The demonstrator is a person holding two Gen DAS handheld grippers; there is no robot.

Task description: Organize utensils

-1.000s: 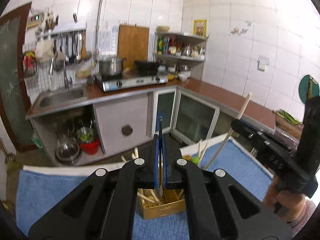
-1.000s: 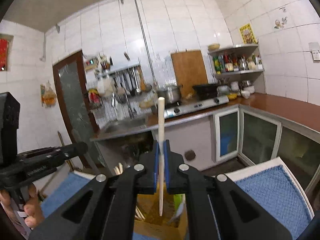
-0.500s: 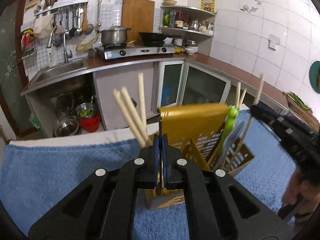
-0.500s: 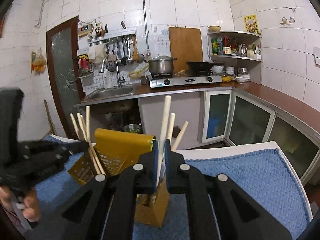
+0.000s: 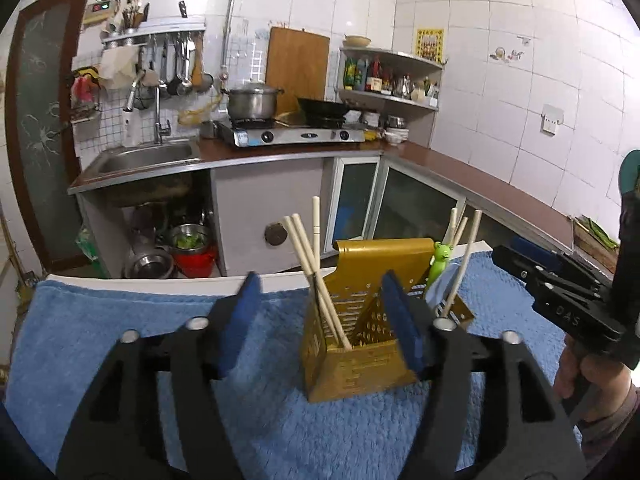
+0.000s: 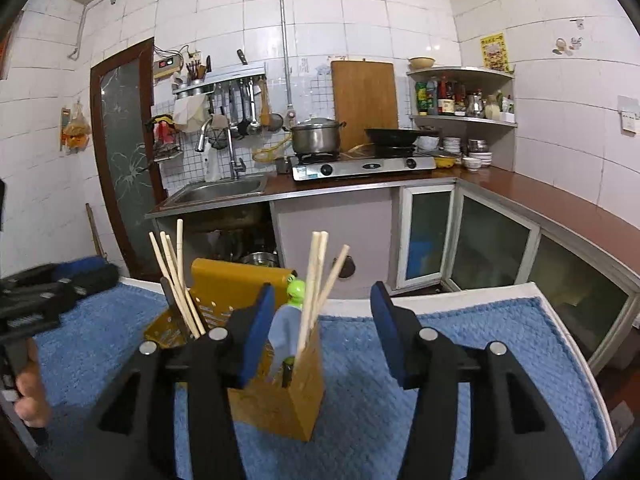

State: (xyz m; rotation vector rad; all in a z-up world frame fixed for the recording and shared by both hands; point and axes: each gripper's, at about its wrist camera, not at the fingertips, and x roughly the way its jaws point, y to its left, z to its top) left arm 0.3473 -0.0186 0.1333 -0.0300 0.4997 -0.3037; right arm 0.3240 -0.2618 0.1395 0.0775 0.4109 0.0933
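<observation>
A gold perforated utensil holder (image 5: 360,344) stands on the blue towel (image 5: 100,320); it also shows in the right wrist view (image 6: 276,404). Cream chopsticks (image 5: 308,252) lean in its left compartment and more chopsticks (image 5: 464,256) in its right one, beside a green frog-topped utensil (image 5: 440,258). My left gripper (image 5: 320,320) is open and empty, just in front of the holder. My right gripper (image 6: 322,328) is open and empty, its jaws straddling the chopsticks (image 6: 316,280) and the frog utensil (image 6: 296,292).
The towel (image 6: 460,340) covers a white table. Beyond it are a kitchen counter with a sink (image 5: 148,158), a gas stove (image 5: 292,134) with a pot, a corner shelf (image 5: 392,76) and glass cabinet doors (image 6: 492,248). My right gripper also shows at the left wrist view's right edge (image 5: 560,292).
Both grippers were shut on utensils and lowered them into the holder. Both have now opened and let go, leaving the chopsticks standing in the holder.
</observation>
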